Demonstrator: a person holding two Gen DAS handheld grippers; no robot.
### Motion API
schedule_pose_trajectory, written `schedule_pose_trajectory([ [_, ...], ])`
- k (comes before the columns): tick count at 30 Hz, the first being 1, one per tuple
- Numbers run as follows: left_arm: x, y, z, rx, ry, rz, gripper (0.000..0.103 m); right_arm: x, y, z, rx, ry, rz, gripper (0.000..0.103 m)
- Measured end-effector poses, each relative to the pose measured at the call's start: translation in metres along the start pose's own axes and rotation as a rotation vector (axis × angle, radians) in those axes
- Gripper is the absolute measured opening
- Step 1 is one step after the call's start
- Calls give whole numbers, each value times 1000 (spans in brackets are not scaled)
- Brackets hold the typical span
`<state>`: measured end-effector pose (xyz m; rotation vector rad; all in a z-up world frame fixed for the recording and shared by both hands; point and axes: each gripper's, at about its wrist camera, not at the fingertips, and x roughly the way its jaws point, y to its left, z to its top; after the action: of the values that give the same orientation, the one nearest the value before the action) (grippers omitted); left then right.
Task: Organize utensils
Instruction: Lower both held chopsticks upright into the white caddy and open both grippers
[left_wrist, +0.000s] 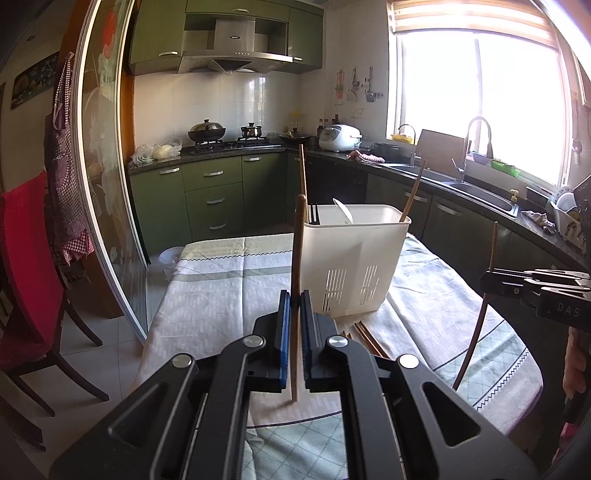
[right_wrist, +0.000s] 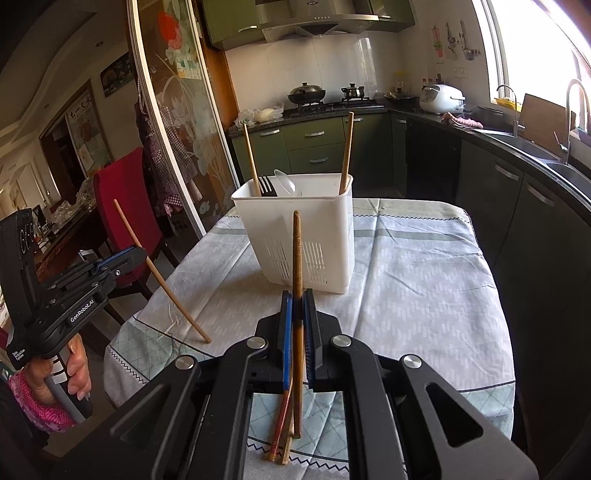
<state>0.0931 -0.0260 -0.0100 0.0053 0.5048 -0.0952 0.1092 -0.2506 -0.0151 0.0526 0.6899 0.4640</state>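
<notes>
A white slotted utensil basket (left_wrist: 354, 258) stands on the table; it also shows in the right wrist view (right_wrist: 299, 229). It holds two wooden chopsticks (right_wrist: 346, 155), a black fork (right_wrist: 266, 186) and a white spoon (right_wrist: 286, 184). My left gripper (left_wrist: 294, 299) is shut on a wooden chopstick (left_wrist: 298, 251), held upright above the cloth; from the right wrist view this gripper (right_wrist: 138, 254) holds the stick (right_wrist: 162, 280) tilted. My right gripper (right_wrist: 297, 295) is shut on a darker brown chopstick (right_wrist: 296, 254), held upright. Several loose chopsticks (right_wrist: 282, 432) lie on the table under it.
The table has a pale patterned cloth (right_wrist: 413, 280). A red chair (left_wrist: 26, 258) stands at its left by a sliding glass door (left_wrist: 110, 184). Green kitchen cabinets (left_wrist: 214, 195), a stove and a sink counter (left_wrist: 480, 192) lie beyond.
</notes>
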Motion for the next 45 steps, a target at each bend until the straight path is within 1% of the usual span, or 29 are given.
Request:
schedule_pose_trajectory([
  [8, 2, -1, 11, 5, -9, -14, 5, -2, 2, 11, -12, -16, -1, 7],
  [13, 0, -4, 26, 14, -25, -32, 5, -9, 6, 30, -27, -41, 15, 7],
  [18, -11, -5, 56, 15, -61, -65, 5, -22, 16, 66, -63, -78, 25, 7],
  [25, -24, -18, 118, 40, -122, -133, 5, -31, 23, 132, -74, -141, 38, 7],
  [27, -24, -22, 136, 49, -137, -143, 5, -34, 25, 153, -75, -164, 36, 7],
  [29, -22, -24, 154, 47, -165, -135, 5, -34, 26, 173, -74, -191, 27, 7],
  [34, -7, -27, 185, 42, -216, -121, 5, -27, 27, 211, -75, -250, -13, 7],
  [37, 14, -28, 194, 33, -214, -107, 5, -8, 23, 225, -73, -251, -52, 7],
  [40, 41, -28, 191, 24, -187, -94, 5, 18, 16, 225, -63, -219, -75, 7],
  [45, 86, -23, 174, 9, -84, -77, 5, 58, 12, 205, -81, -141, -90, 7],
])
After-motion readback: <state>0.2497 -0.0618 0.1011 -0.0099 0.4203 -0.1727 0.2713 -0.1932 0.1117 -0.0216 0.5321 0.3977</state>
